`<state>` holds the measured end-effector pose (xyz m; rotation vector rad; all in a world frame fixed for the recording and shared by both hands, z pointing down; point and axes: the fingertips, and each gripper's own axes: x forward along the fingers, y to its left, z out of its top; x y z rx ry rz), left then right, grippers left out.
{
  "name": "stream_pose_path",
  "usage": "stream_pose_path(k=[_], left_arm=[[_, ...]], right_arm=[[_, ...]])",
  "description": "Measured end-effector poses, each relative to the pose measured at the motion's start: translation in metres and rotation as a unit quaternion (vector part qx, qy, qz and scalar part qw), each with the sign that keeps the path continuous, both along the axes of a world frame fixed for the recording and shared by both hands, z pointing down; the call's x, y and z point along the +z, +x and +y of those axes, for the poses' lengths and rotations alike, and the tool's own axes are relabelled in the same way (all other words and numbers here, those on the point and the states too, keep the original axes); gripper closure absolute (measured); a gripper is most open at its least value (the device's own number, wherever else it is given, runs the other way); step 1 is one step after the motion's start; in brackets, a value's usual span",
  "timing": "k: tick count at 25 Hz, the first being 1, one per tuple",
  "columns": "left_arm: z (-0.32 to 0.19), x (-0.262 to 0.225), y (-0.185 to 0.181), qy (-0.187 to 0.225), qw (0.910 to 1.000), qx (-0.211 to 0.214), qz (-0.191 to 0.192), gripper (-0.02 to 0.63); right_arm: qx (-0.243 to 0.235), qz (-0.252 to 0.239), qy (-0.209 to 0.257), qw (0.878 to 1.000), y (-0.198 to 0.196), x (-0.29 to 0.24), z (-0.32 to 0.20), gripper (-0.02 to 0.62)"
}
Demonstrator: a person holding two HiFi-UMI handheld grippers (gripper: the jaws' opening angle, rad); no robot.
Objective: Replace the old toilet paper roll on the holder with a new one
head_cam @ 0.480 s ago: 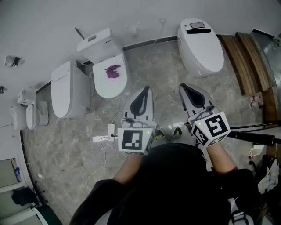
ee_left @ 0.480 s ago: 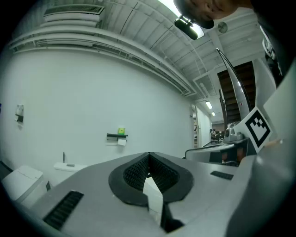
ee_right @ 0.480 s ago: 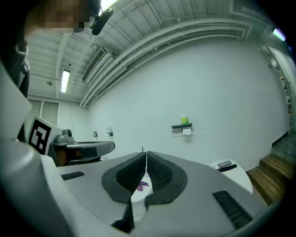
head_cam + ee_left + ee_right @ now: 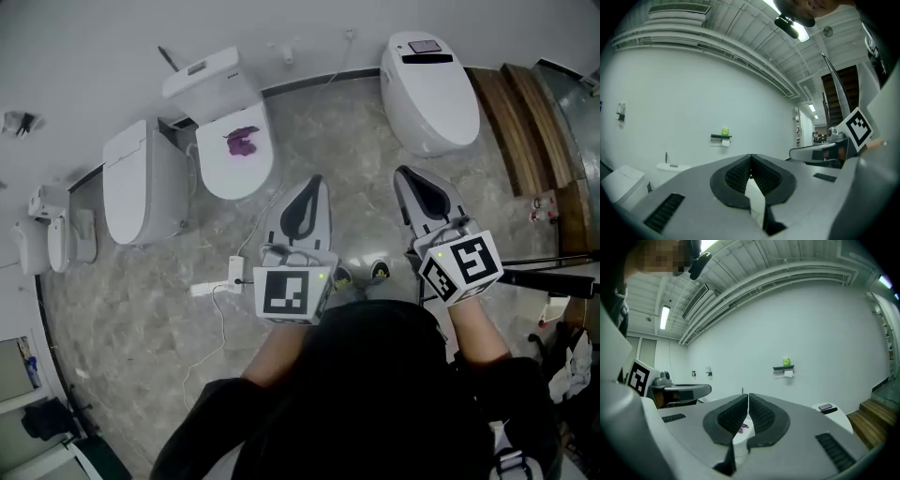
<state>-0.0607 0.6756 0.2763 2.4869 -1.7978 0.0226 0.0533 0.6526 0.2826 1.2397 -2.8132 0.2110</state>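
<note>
The toilet paper roll hangs tiny on the holder on the far wall, under a green item too small to identify. The left claw and right claw are held level side by side, both closed and empty.
</note>
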Motion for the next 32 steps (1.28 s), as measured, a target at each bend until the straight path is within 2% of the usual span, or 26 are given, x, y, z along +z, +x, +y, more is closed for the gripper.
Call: stream_pose_path(k=[6,14,19,22,32], left_arm=[[-0.002,0.008,-0.012,-0.006,1.0000,-0.002,0.003,0.583],[-0.023,0.010,-0.007,-0.006,1.0000,-0.005,-0.001,0.583],[-0.060,0.004,0.013,-0.011,0.9998,-0.004,-0.014,0.583],[-0.090,0.004,0.031,-0.013,0.9999,-0.002,-0.009,0.583],[-0.174,0.011,0.061,-0.033,0.9983,-0.013,-0.046,0.583]], right_arm=[[0.009,-0.005,-0.005,1.000,-0.002,0.003,-0.008,0.575],[-0.002,-0.018,0.004,1.000,-0.002,0.000,-0.038,0.575],[-0.009,-0.027,0.010,1.000,0.011,-0.004,-0.077,0.575],[-0.013,-0.020,0.015,1.000,0.022,0.003,-0.106,0.575],[-0.024,-0.033,0.005,0.999,0.058,0.009,-0.199,0.575]])
